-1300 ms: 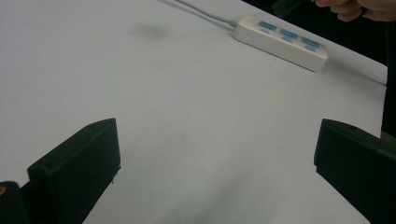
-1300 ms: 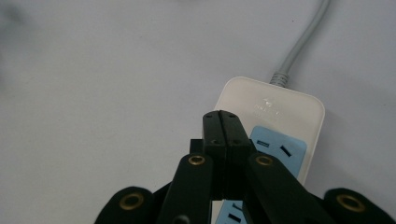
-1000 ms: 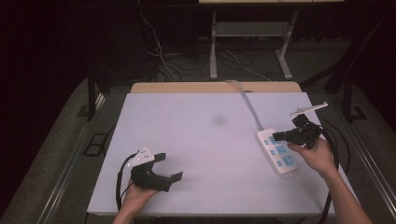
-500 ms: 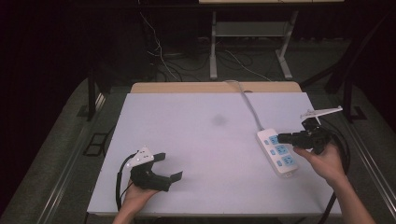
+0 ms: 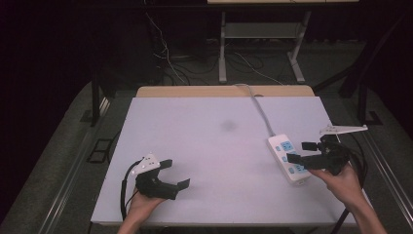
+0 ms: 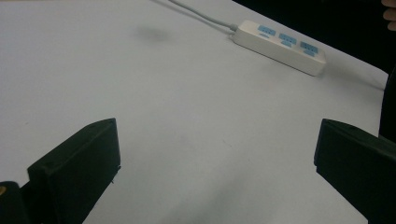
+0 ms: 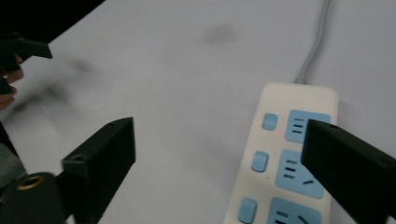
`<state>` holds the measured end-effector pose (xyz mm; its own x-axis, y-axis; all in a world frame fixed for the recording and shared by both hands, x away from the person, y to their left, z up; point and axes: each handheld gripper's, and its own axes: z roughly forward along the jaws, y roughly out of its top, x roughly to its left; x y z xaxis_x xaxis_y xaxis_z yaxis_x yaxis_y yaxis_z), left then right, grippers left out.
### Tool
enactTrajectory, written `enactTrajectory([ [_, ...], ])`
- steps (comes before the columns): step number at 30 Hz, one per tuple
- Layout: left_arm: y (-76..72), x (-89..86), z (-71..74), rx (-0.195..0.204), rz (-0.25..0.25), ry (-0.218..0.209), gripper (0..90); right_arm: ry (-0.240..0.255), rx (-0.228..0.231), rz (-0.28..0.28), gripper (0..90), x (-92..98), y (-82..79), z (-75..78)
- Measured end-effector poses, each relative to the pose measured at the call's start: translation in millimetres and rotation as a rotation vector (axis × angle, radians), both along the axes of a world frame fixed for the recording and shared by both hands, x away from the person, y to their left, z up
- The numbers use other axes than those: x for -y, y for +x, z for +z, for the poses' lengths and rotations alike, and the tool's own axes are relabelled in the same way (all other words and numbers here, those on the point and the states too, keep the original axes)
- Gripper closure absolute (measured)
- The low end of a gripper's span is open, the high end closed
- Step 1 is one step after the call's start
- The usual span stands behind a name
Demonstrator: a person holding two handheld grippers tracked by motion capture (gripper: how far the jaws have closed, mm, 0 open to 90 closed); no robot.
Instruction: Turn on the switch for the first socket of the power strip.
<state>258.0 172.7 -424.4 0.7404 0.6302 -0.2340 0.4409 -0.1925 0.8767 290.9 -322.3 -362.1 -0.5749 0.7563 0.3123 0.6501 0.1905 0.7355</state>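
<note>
— Much bare room is seen across the white table (image 5: 214, 146); its near edge is met by both hands.

— Where is the power strip (image 5: 288, 158) found?

— Near the right edge, under the right gripper (image 5: 302, 151), whose jaws have just been opened, nothing held. The left gripper (image 5: 175, 175) is spread too, well apart.

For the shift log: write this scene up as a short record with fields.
surface: white table
power strip: white with blue sockets, flat near the table's right edge
cord: grey, runs from the strip off the far edge
right gripper: over the strip, jaws just opened wide, nothing between them
left gripper: near the front left, open, nothing between its jaws
mark: dark smudge mid-table
</note>
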Motion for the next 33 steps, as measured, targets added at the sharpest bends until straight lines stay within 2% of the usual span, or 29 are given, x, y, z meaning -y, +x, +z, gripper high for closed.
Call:
enactTrajectory([
  [1, 0.0, 0.0, 0.0, -0.001, 0.000, 0.001, 0.0, -0.007, 0.004, -0.002, 0.7, -1.4, -2.9, -2.0],
  [2, 0.0, 0.0, -0.1, 0.000, 0.000, 0.000, 0.0, -0.004, 0.012, 0.001, 0.2, -2.1, -6.1, -3.5],
  [14, 0.1, -0.4, -0.2, -0.004, -0.001, 0.003, 0.0, 0.075, 0.021, 0.037, 0.1, -6.2, -30.2, -24.3],
  [33, 0.6, 0.0, -1.0, -0.008, -0.008, 0.006, 0.0, 0.055, 0.029, 0.068, 0.1, -14.2, -53.2, -58.0],
])
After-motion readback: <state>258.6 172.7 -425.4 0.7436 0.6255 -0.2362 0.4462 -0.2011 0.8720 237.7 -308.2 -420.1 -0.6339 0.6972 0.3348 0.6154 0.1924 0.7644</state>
